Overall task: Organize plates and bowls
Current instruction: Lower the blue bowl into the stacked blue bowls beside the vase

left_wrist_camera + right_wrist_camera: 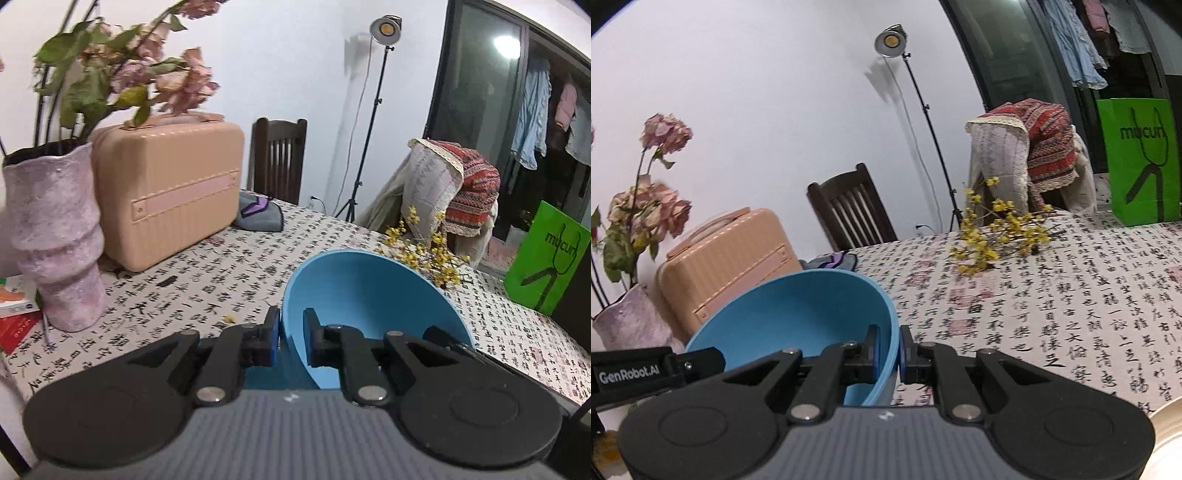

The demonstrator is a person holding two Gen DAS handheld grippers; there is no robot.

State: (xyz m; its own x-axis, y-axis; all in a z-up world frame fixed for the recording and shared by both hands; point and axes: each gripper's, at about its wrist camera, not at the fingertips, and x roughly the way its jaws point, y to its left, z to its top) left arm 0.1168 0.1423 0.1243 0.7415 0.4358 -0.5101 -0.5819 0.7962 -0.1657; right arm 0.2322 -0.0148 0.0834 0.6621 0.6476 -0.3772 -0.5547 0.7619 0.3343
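A blue bowl [362, 295] is held up above the table between both grippers. My left gripper [291, 332] is shut on the bowl's left rim, one pad outside and one inside. In the right wrist view the same blue bowl [798, 314] fills the lower left, and my right gripper [888, 352] is shut on its right rim. The left gripper's black body [646, 369] shows at the bowl's far side. A pale plate edge [1171, 435] shows at the bottom right corner.
On the calligraphy tablecloth [1052, 314] stand a purple vase with dried flowers [59, 240], a peach case [170, 192], a grey pouch [258, 216], yellow flower sprigs [997, 232] and a green bag [1141, 162]. Chairs [279, 158] and a lamp stand [923, 110] are behind the table.
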